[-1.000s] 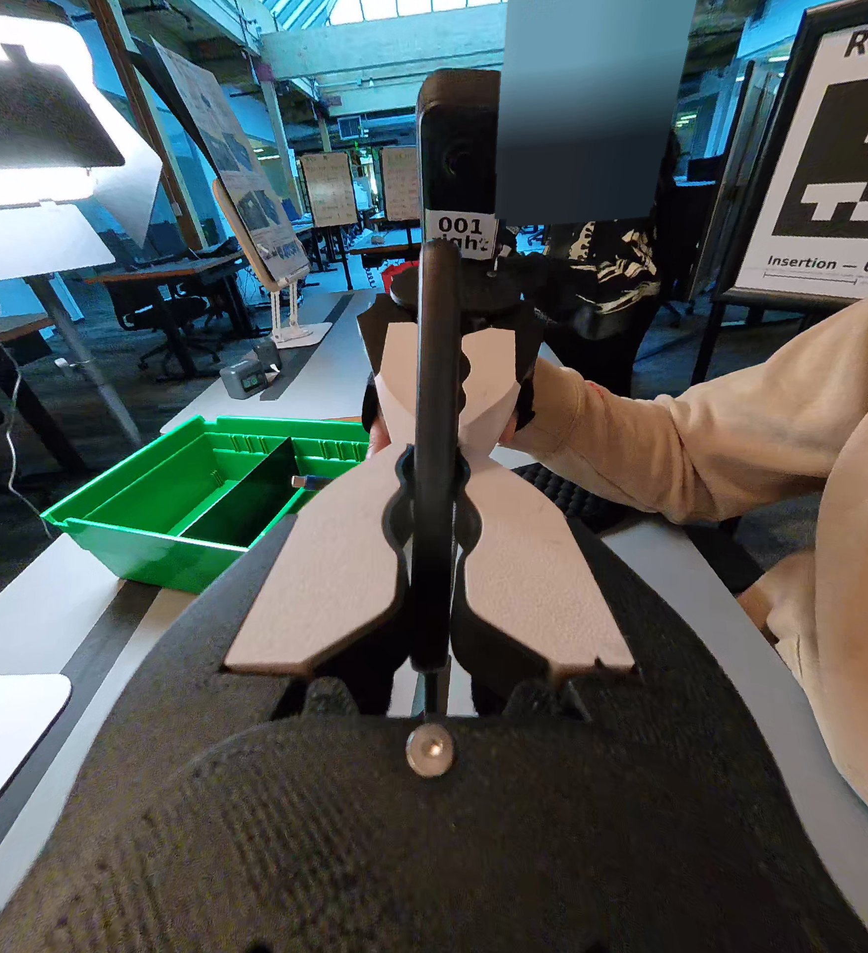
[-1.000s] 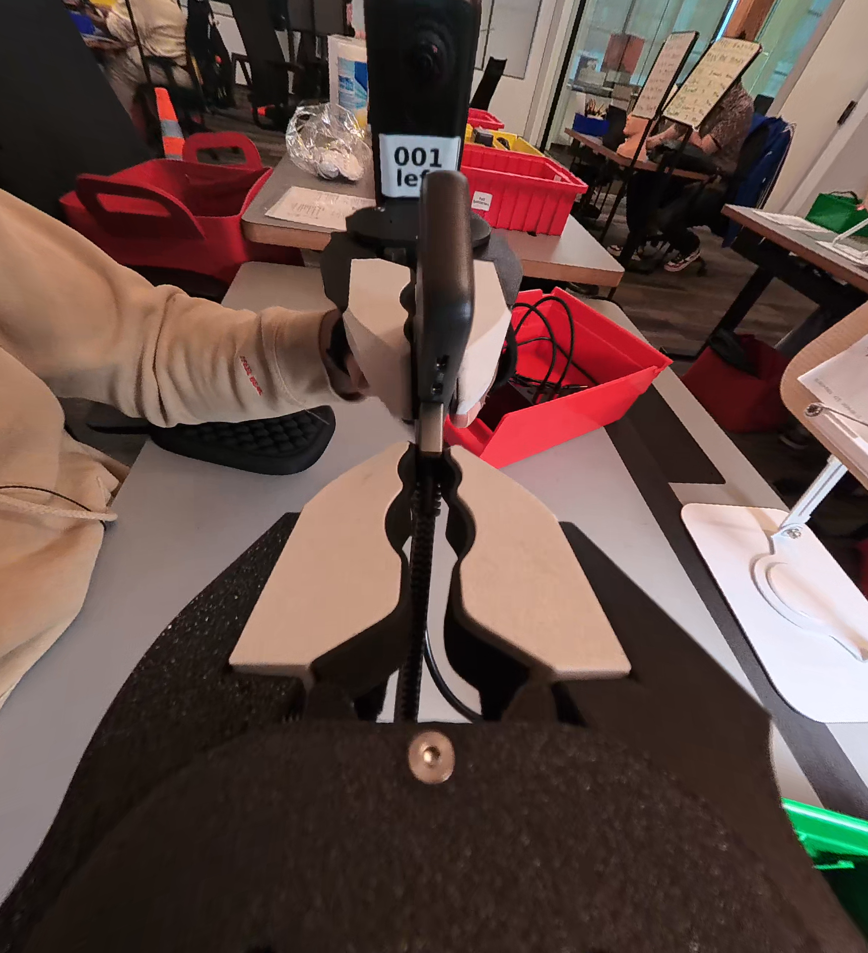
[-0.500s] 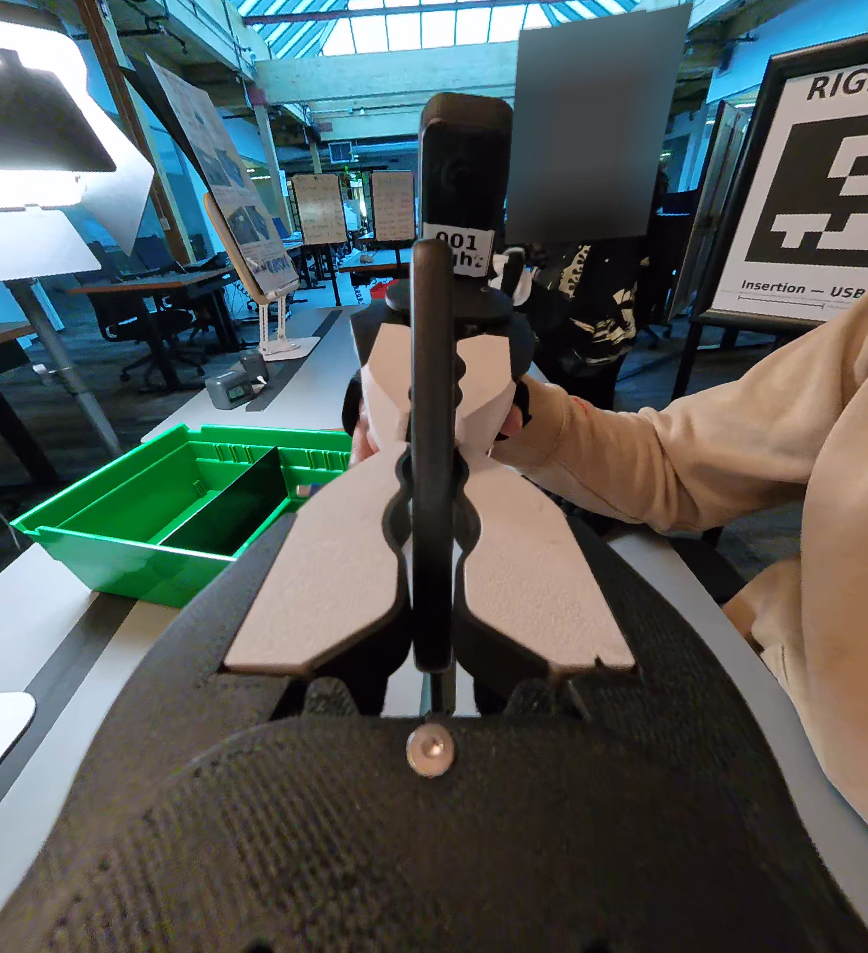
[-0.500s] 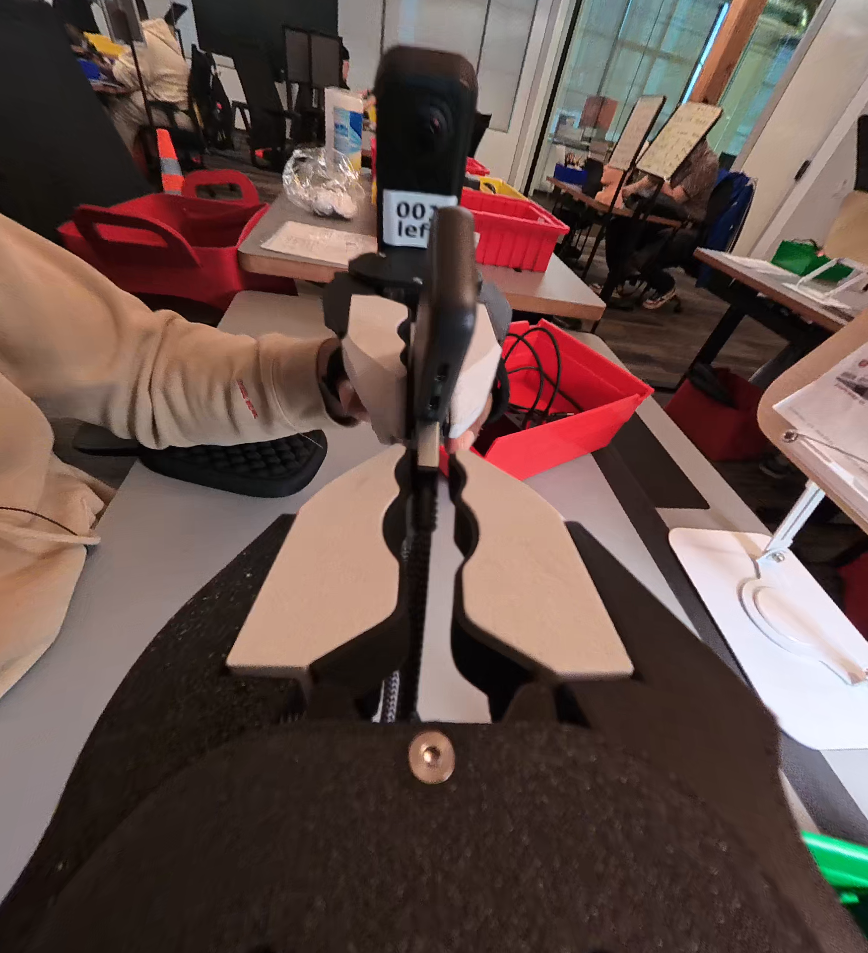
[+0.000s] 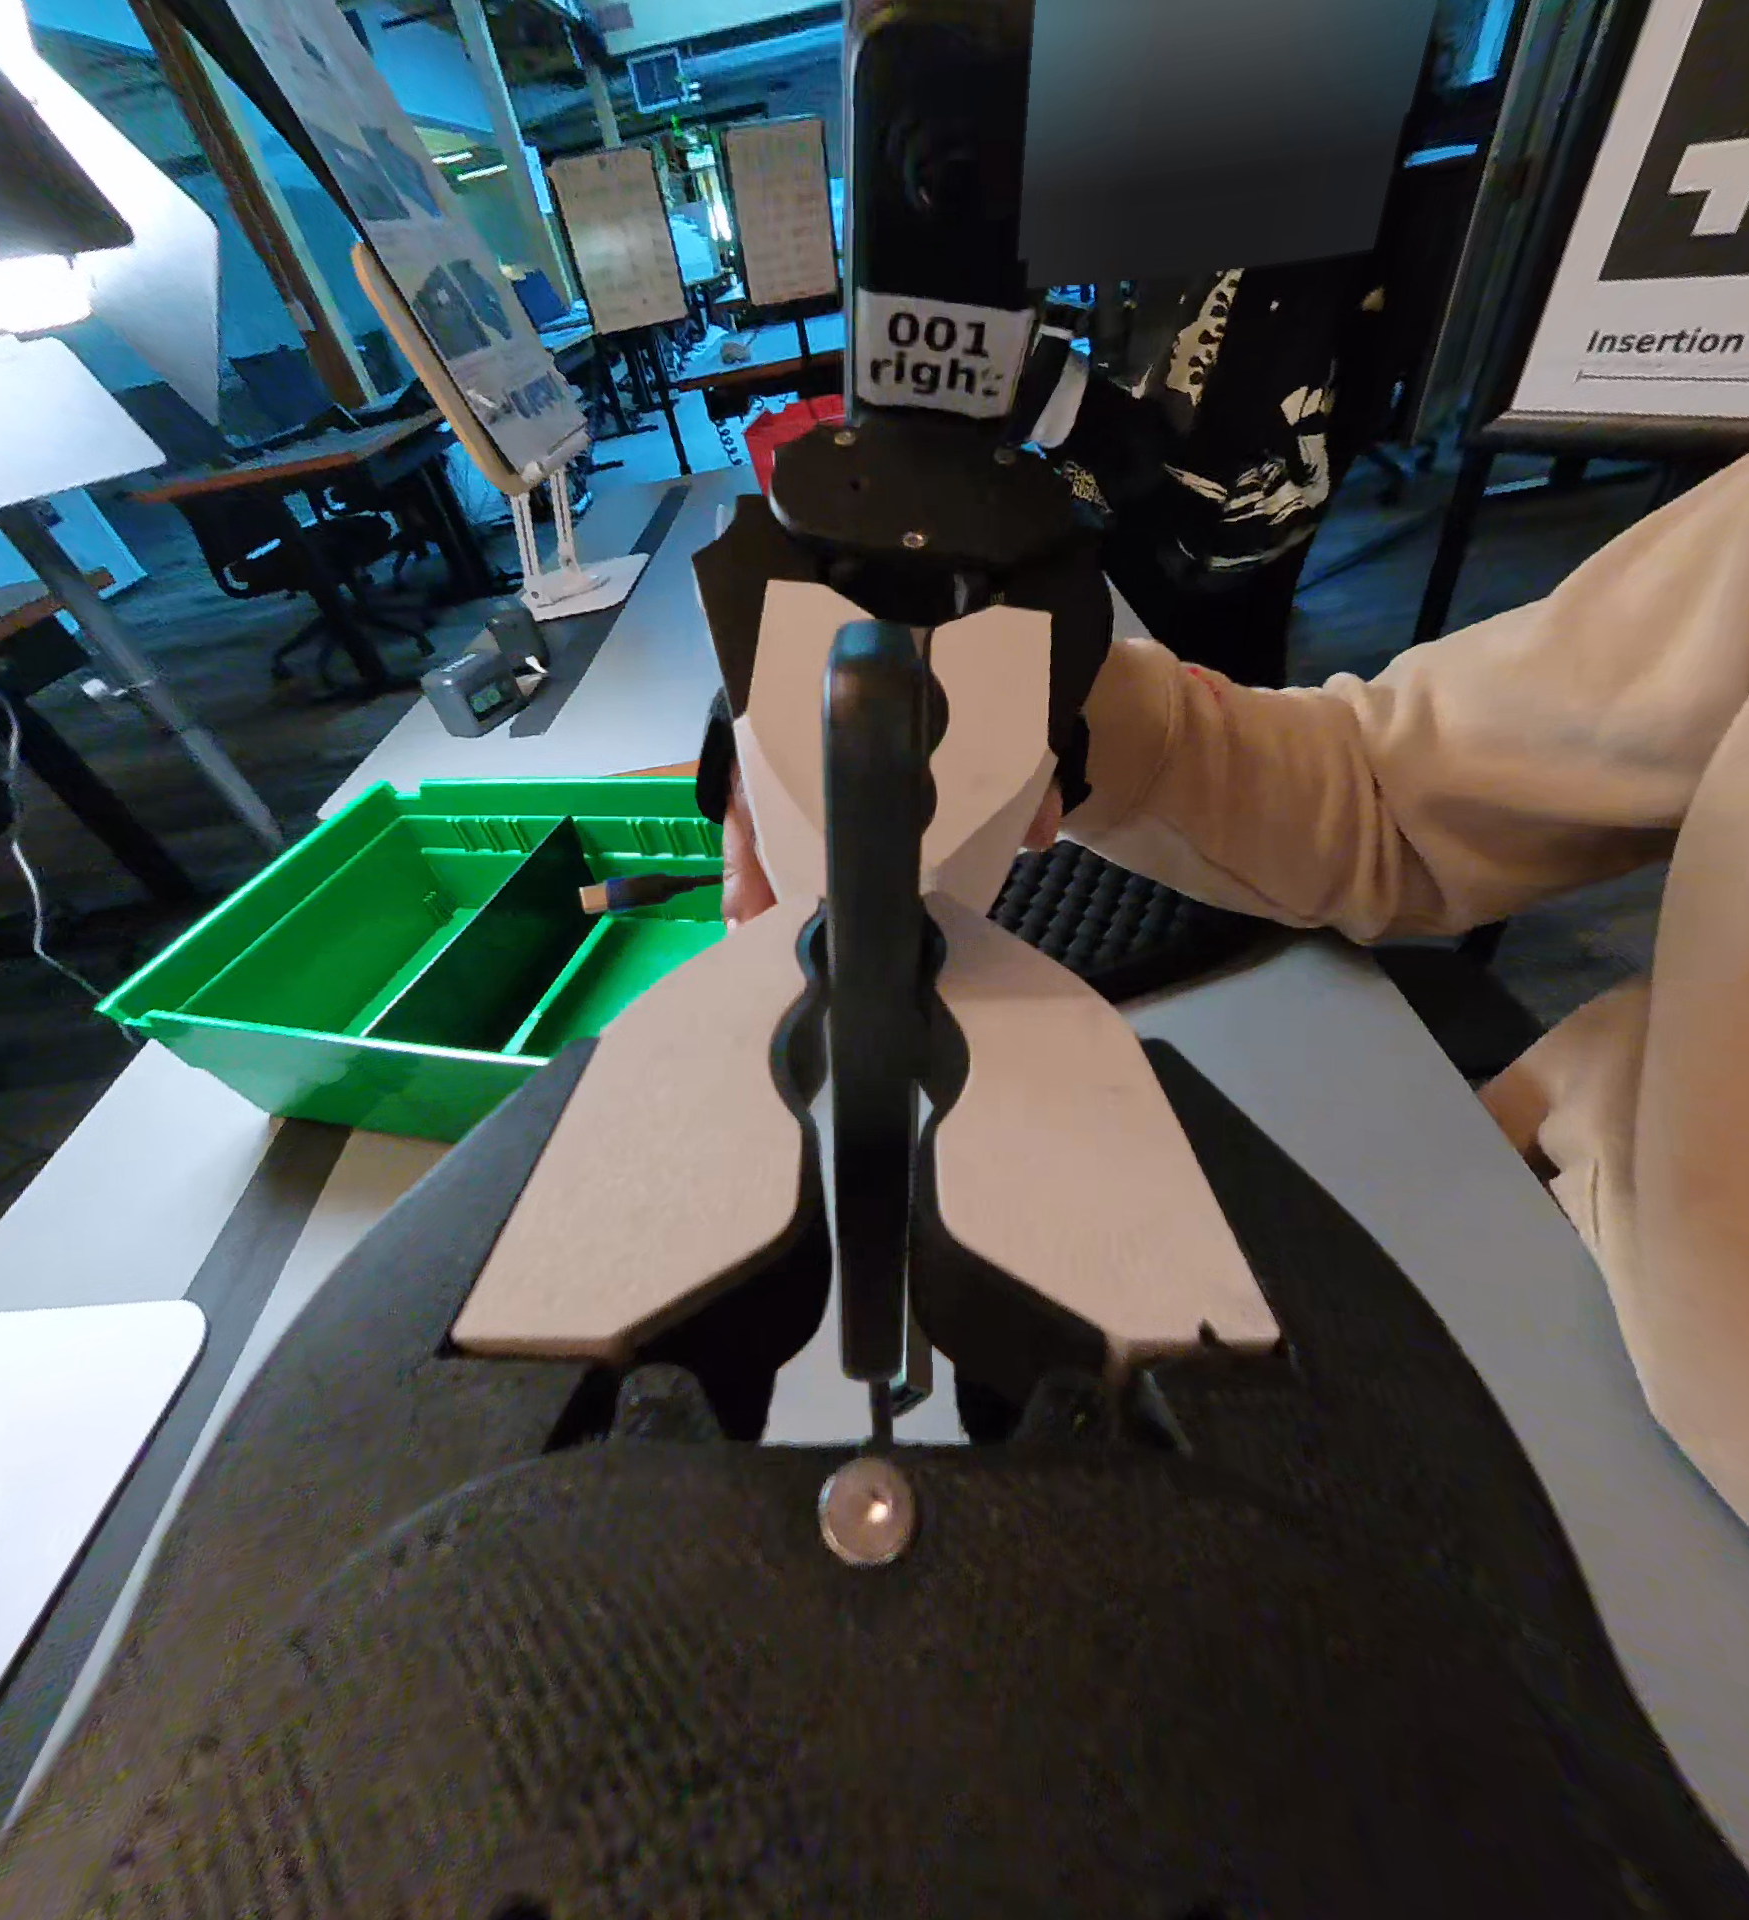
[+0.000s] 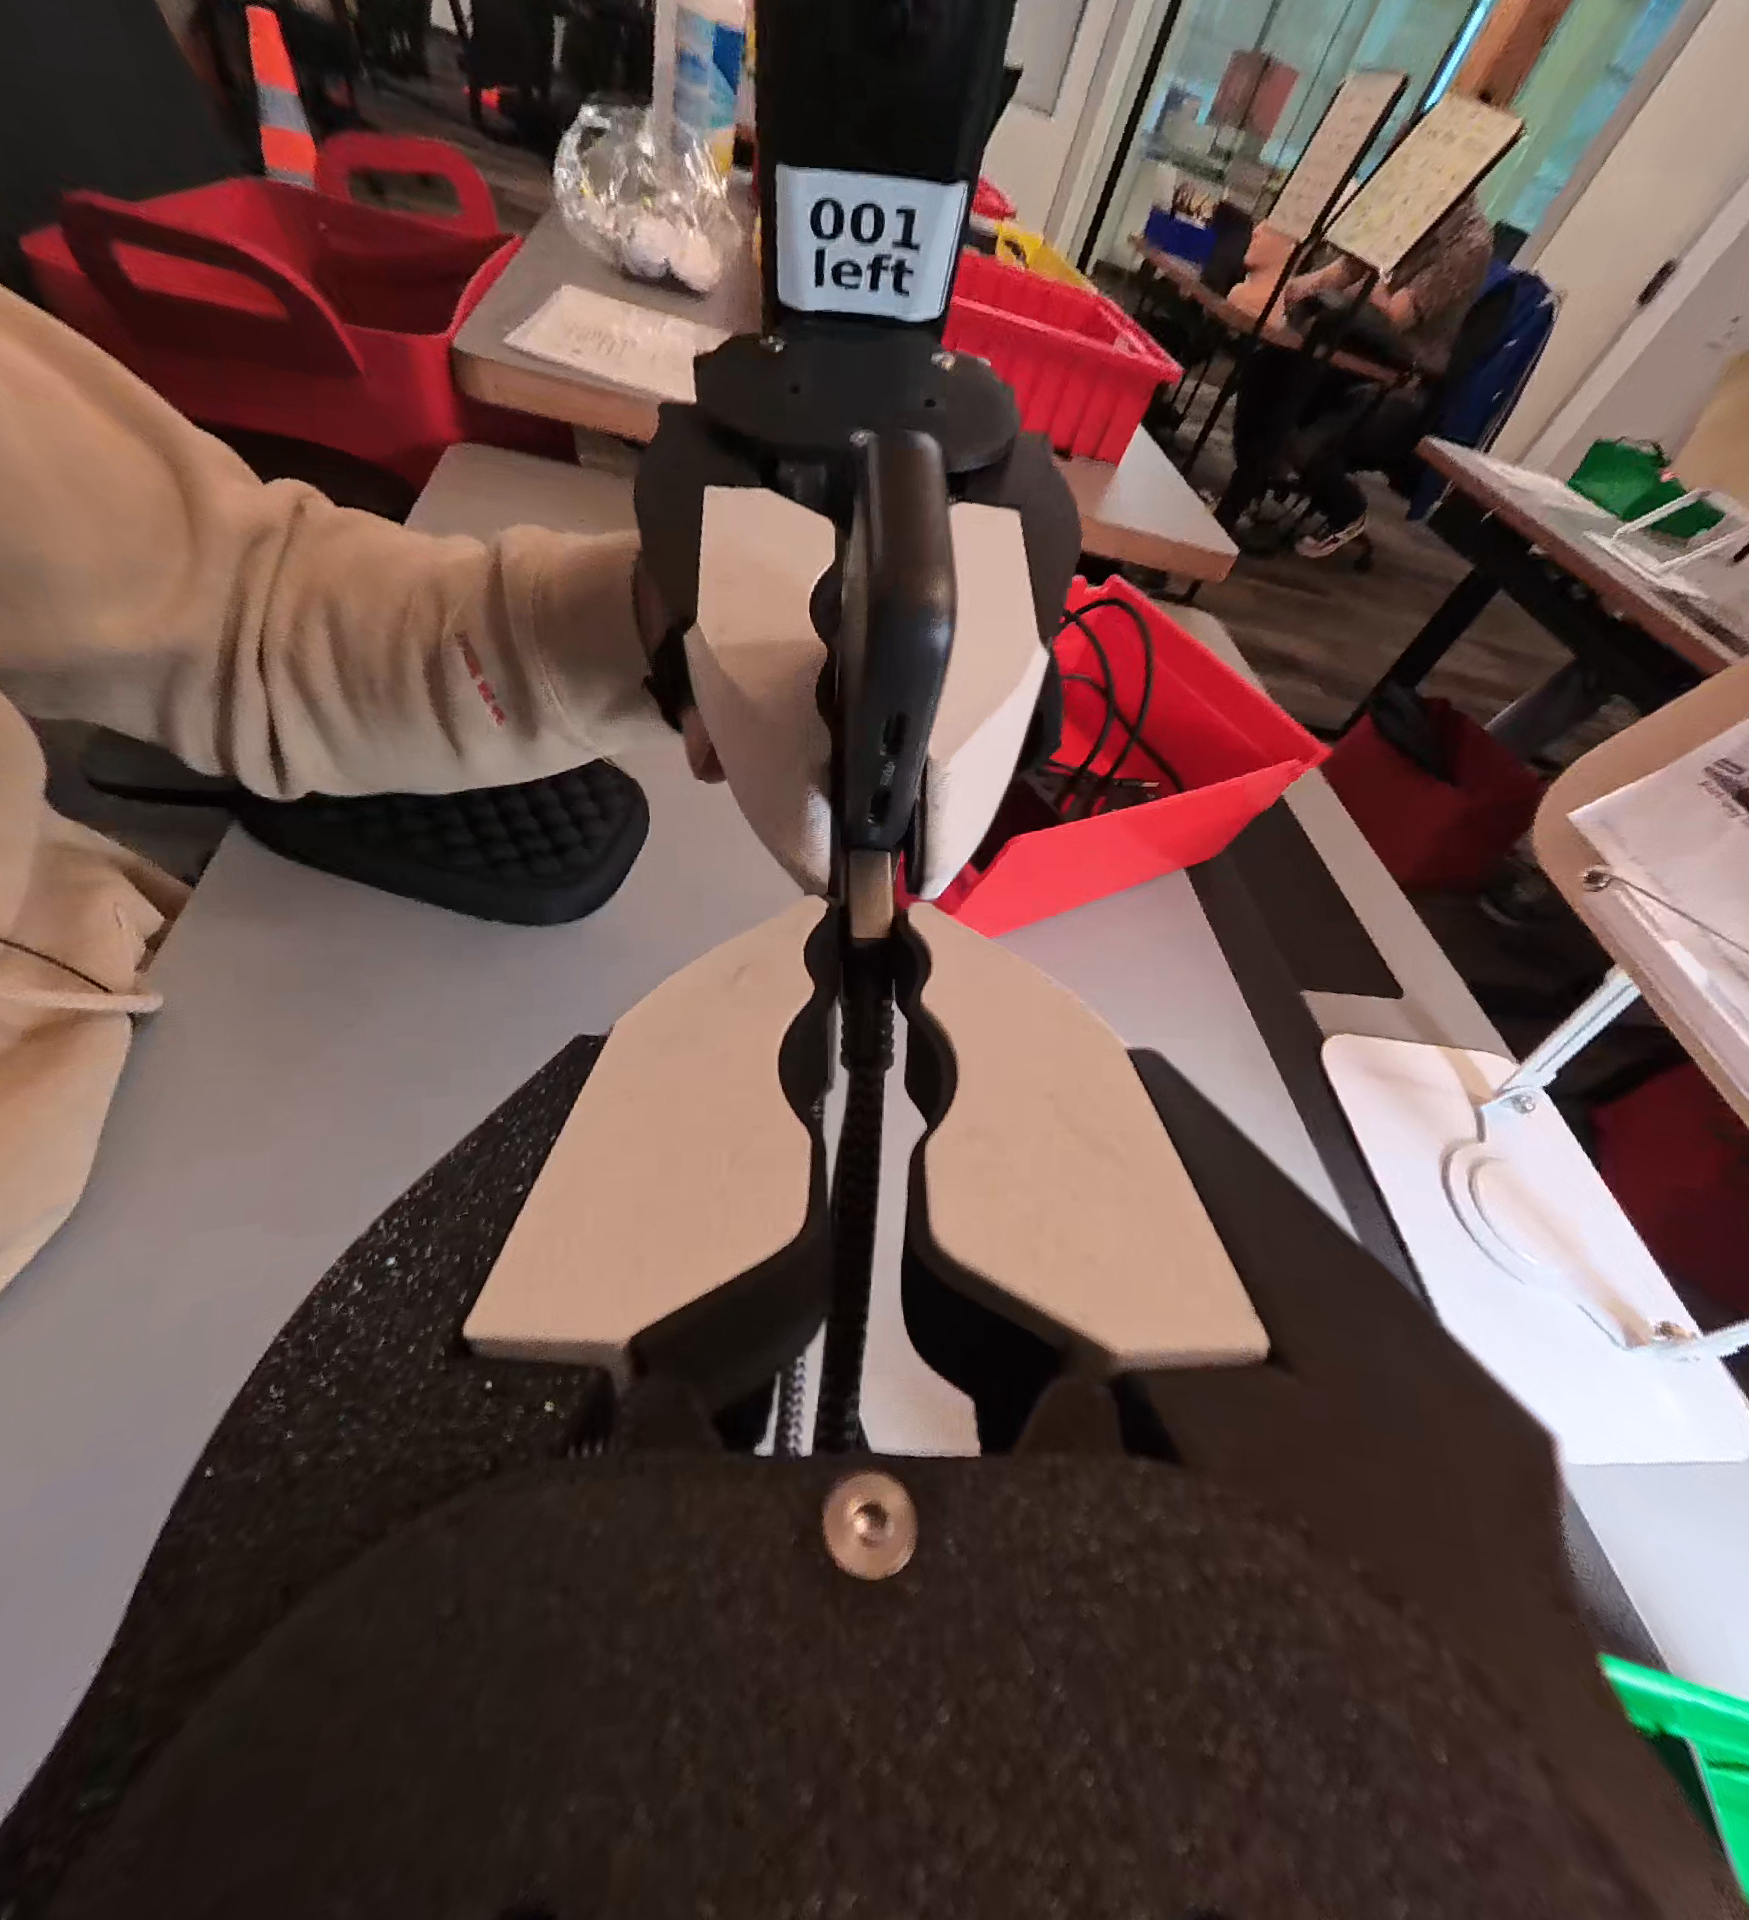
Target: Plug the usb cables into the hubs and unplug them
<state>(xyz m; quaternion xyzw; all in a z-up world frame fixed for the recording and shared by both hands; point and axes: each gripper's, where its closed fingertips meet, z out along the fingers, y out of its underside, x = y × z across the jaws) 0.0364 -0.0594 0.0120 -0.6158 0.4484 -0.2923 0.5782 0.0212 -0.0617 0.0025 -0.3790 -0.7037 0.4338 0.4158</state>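
Right gripper: fingers clamped on the braided USB cable, its metal plug at the fingertips, touching the end of the hub. Whether the plug is seated or only at the port mouth, cannot tell.

Left gripper: fingers clamped on the black hub, held edge-on and upright above the grey surface.

Judgement: insertion or extraction step in hand. To do it well, keep plug and hub on one axis, move straight along it, no twisting; the left holds rigid as counterforce.

Beyond: green tray with a second cable inside; red bin holding more cables.
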